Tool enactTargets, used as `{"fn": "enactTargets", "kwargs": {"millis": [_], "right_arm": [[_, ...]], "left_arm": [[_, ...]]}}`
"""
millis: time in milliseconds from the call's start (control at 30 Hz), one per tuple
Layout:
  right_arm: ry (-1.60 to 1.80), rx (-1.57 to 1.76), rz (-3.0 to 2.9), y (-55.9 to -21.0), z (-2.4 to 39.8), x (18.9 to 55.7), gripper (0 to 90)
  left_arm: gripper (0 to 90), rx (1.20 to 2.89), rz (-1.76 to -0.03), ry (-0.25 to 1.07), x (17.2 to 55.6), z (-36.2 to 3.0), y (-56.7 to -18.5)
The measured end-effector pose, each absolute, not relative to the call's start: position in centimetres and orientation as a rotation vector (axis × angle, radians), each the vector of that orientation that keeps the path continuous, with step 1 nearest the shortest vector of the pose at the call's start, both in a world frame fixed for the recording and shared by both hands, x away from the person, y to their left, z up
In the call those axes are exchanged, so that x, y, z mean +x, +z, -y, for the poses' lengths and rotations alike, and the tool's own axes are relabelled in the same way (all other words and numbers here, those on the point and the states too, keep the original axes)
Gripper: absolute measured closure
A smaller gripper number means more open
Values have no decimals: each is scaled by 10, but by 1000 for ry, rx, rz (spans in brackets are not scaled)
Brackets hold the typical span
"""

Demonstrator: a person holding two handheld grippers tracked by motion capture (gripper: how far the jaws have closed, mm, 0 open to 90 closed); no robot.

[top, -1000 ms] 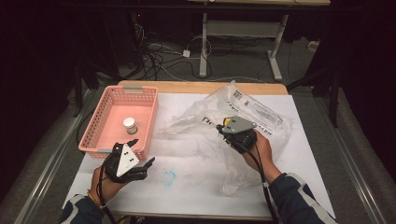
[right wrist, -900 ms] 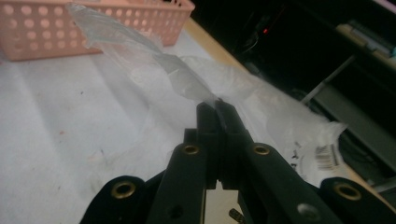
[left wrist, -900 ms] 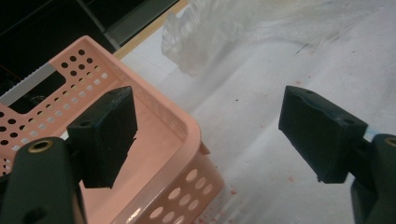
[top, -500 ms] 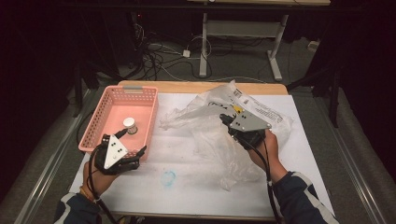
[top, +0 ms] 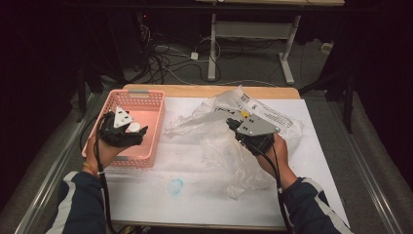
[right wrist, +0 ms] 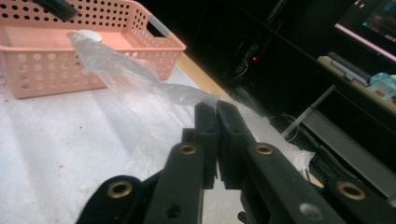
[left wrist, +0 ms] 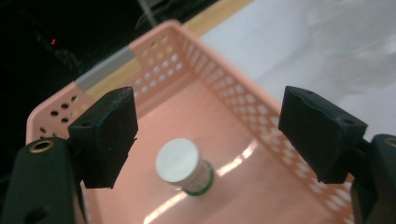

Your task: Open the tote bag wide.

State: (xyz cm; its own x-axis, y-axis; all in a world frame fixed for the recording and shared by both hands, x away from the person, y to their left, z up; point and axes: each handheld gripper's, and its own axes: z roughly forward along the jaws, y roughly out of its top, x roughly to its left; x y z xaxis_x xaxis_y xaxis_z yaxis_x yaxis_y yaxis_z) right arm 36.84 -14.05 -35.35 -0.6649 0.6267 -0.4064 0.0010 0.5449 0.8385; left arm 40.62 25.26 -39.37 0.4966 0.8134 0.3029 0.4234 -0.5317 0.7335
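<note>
Two grippers going at the table rn. Left gripper is up over the pink basket, jaws spread wide apart w/ nothing between them. In the left gripper view you look straight down btwn the jaws at a small bottle w/ a white cap and a green band round it, standing upright on the basket floor, apart from the walls. Pads aren't touching it, they sit out to either side and above.

Right gripper is over the middle of the white-covered table, jaws pressed tight together on a fold of the clear plastic bag. Right gripper view shows the film pulled up into a twisted strip running off toward the basket. Rest of the bag lies crumpled on the table, printed part near the far right.

Small blue ring mark on the cover near the front edge, not sure what it is.
</note>
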Motion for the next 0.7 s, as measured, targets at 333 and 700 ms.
{"fn": "enactTargets", "kwargs": {"millis": [333, 700], "right_arm": [[1095, 510, -2129, -365, 143, 374, 900], [1106, 533, -2097, -362, 150, 373, 900]], "left_arm": [[283, 2397, -1247, 584, 463, -270, -427], [478, 2498, -1169, 618, 470, -261, -433]]}}
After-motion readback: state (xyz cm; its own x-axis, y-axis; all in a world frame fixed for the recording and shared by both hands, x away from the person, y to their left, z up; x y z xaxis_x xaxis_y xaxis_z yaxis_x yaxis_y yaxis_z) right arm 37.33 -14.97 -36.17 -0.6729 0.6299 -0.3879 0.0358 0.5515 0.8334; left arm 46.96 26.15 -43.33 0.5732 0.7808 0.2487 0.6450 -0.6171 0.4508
